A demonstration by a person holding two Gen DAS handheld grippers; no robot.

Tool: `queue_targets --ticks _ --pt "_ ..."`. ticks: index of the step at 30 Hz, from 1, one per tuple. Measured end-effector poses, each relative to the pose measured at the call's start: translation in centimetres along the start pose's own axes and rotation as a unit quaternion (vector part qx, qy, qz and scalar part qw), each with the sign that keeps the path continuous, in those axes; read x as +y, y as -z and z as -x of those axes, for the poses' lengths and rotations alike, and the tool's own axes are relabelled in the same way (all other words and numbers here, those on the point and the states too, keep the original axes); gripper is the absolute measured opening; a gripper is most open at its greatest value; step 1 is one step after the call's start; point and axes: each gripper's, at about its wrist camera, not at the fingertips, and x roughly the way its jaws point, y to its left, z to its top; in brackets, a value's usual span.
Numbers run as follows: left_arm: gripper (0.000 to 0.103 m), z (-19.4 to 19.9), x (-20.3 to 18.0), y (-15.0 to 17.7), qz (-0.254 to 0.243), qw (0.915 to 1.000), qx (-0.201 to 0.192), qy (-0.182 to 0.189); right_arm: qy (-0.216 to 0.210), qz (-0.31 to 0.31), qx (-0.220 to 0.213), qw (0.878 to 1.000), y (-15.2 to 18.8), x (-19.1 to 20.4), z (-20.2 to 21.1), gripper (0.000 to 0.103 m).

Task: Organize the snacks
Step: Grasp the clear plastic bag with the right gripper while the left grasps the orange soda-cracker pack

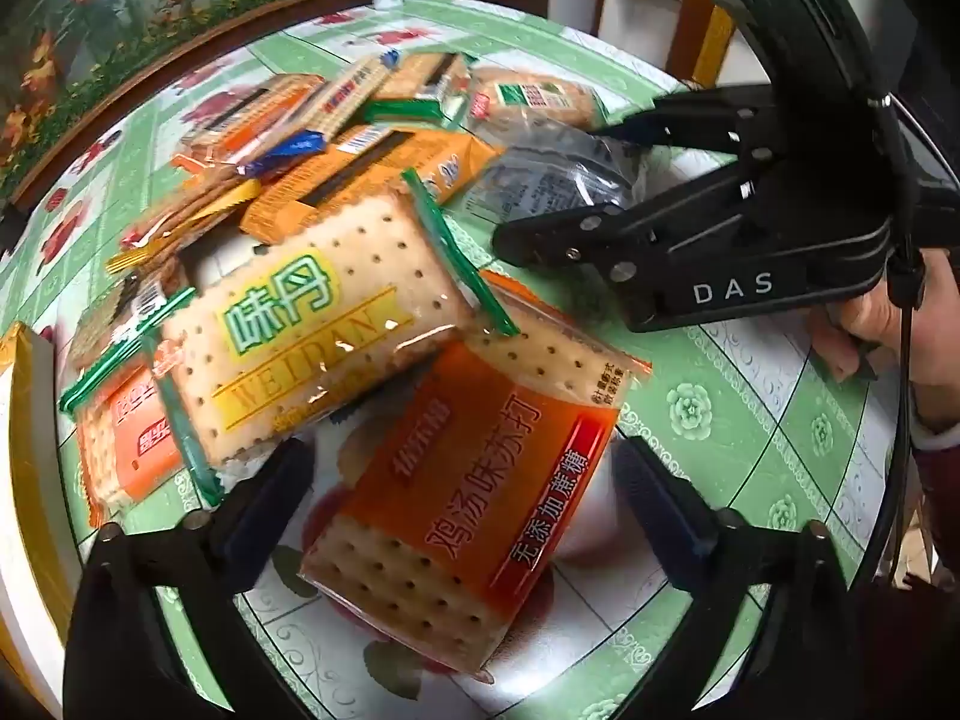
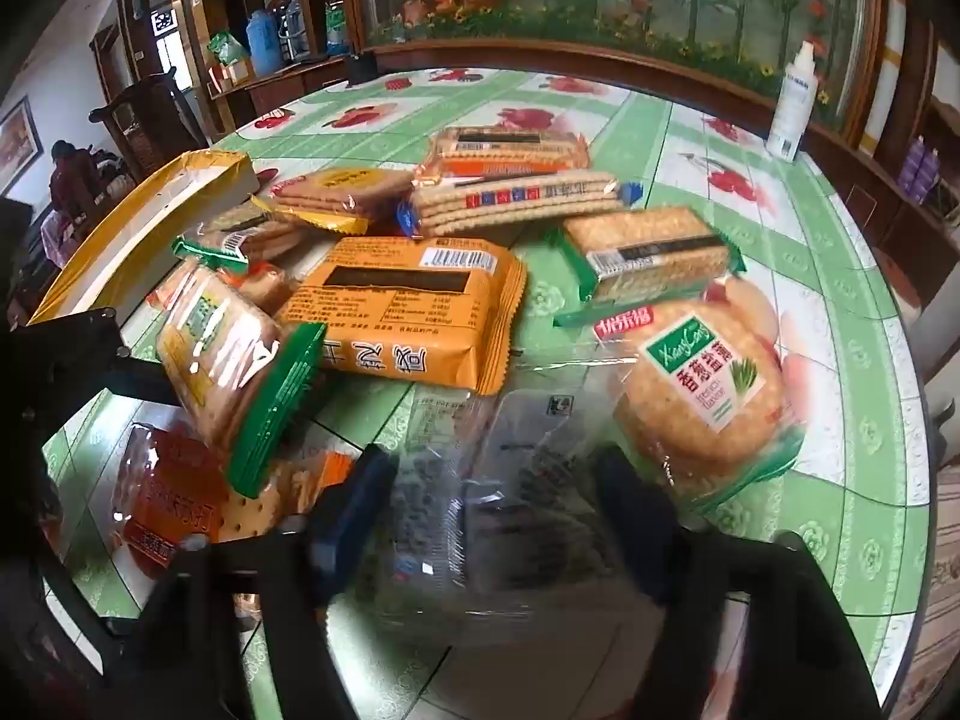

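Note:
A pile of cracker packets lies on the green flowered tablecloth. My left gripper is open, its fingers either side of an orange soda-cracker packet that touches neither. A green-edged Weidan packet leans on it. My right gripper is open around a clear dark-contents packet, also in the left wrist view; the right gripper shows there too. A round scallion-cracker packet lies just to its right.
A yellow-rimmed box stands at the left of the pile, seen also in the left wrist view. A white spray bottle stands near the table's far edge. More orange and green packets fill the middle. Bare cloth lies to the right.

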Motion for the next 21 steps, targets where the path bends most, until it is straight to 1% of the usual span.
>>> queue_targets --ticks 1,2,3,4,5,7,9,12,13,15,17,21 --pt "0.079 0.1 0.5 -0.8 0.005 1.0000 0.001 0.001 0.000 -0.002 -0.002 1.000 0.1 -0.1 0.1 0.069" --pt "0.074 0.1 1.0 -1.1 0.007 1.0000 -0.003 -0.002 -0.001 -0.006 -0.004 1.000 0.3 -0.2 0.3 0.069" --pt "0.072 0.2 1.2 -1.0 0.010 0.9999 0.000 -0.003 -0.003 -0.008 -0.004 1.000 0.0 -0.7 -0.1 0.068" --pt "0.070 -0.2 1.3 -1.0 0.012 0.9999 -0.008 -0.003 -0.007 -0.015 -0.006 1.000 0.4 -1.1 0.3 0.068" --pt "0.068 -0.2 1.3 -1.0 0.012 0.9998 -0.013 0.000 -0.011 -0.023 -0.010 1.000 0.7 -1.6 0.6 0.065" --pt "0.064 0.1 1.1 -0.8 0.012 0.9997 -0.019 0.001 -0.019 -0.036 -0.009 0.999 0.3 -0.9 0.3 0.065" --pt "0.062 0.4 1.0 -0.6 0.021 0.9995 -0.025 0.005 -0.024 -0.046 -0.008 0.999 0.8 -0.9 1.3 0.065" --pt "0.059 0.9 1.1 -0.1 0.033 0.9986 -0.038 0.015 -0.021 -0.052 -0.021 0.998 1.3 -0.7 2.0 0.065" --pt "0.059 1.0 1.0 0.3 0.035 0.9986 -0.040 0.008 -0.018 -0.050 -0.027 0.998 1.5 -0.7 2.3 0.065" --pt "0.058 1.2 0.9 1.0 0.049 0.9975 -0.048 0.015 -0.011 -0.046 -0.040 0.998 2.1 -0.6 3.1 0.065" --pt "0.058 1.6 0.8 1.7 0.056 0.9971 -0.050 0.012 -0.005 -0.041 -0.054 0.998 2.6 -0.5 3.9 0.065" --pt "0.057 2.7 1.1 3.0 0.075 0.9945 -0.067 0.028 -0.014 -0.045 -0.069 0.996 3.4 -0.4 5.7 0.064"
